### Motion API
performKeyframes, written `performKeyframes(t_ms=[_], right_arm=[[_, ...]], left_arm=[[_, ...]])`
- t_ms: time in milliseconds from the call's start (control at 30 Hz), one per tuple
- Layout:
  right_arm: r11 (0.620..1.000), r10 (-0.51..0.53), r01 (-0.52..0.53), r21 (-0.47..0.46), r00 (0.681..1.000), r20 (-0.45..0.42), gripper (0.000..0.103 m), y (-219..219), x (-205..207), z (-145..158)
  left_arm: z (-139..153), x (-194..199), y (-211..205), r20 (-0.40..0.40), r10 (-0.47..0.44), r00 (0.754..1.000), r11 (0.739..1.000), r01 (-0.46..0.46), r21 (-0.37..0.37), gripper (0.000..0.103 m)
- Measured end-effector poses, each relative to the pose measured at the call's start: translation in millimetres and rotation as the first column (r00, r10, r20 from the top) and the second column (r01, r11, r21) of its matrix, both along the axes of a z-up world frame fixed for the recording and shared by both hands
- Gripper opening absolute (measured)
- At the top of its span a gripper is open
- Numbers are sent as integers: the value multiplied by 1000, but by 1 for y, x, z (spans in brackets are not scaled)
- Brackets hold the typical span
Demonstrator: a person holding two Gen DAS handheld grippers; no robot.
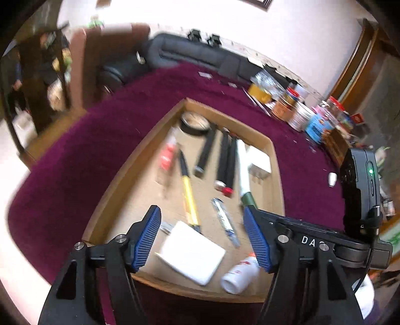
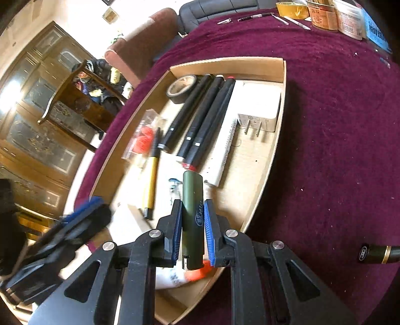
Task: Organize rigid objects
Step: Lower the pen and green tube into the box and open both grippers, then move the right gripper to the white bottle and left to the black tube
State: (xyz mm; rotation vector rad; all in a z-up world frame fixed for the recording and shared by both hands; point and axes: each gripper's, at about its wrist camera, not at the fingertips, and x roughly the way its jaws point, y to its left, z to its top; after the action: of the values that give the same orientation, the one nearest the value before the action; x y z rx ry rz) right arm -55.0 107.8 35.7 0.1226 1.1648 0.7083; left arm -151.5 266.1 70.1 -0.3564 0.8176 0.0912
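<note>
A shallow cardboard tray [image 1: 120,172] lies on a purple tablecloth [image 1: 87,150]. In it are a black tape roll [image 1: 195,122], three black markers [image 1: 226,160], a white plug charger [image 1: 258,162], a yellow-handled tool [image 1: 188,192], a silver knife [image 1: 225,225], a white box [image 1: 192,252] and a white bottle [image 1: 240,272]. My left gripper [image 1: 200,212] hangs open above the white box, with nothing between its pads. My right gripper [image 2: 193,202] is shut on a dark green tube [image 2: 191,220], held over the tray's near end.
Tins and jars [image 1: 297,112] crowd the table's far right edge. On the cloth to the right lie a small silver cap [image 1: 332,178] and a black-and-gold tube [image 2: 377,253]. Pens [image 2: 252,17] lie at the far side. A sofa and a wooden cabinet stand beyond.
</note>
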Motion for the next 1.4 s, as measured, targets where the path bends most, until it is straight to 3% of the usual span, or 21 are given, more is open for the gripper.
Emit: performKeyframes(t_ms=[133, 300, 500, 567, 667, 1100, 1233, 1400], right_arm=[[998, 15, -10, -69, 998, 65, 18, 11, -5, 2], [996, 38, -28, -88, 992, 119, 27, 15, -12, 9], [998, 11, 0, -58, 982, 189, 28, -3, -15, 27], [999, -11, 21, -49, 980, 200, 31, -14, -14, 30], [998, -52, 59, -29, 977, 205, 45, -31, -12, 32], [971, -239, 238, 28, 953, 187, 45, -128, -1, 26], [945, -325, 326, 30, 926, 192, 45, -176, 3, 27], [887, -457, 462, 26, 867, 198, 45, -246, 9, 30]], left_arm=[[7, -2, -2, 20, 52, 998, 990, -54, 130, 64], [6, 0, -3, 16, 87, 996, 971, -88, 221, 64], [5, 1, -7, 4, 88, 996, 968, -87, 237, 64], [5, 1, -11, -1, 85, 996, 966, -82, 244, 64], [7, 0, -20, -1, 76, 997, 963, -73, 260, 64], [19, 0, -68, -3, 2, 1000, 949, -1, 315, 64], [22, -1, -86, -1, -42, 999, 948, 41, 315, 64], [26, -1, -115, 5, -121, 993, 951, 115, 286, 64]])
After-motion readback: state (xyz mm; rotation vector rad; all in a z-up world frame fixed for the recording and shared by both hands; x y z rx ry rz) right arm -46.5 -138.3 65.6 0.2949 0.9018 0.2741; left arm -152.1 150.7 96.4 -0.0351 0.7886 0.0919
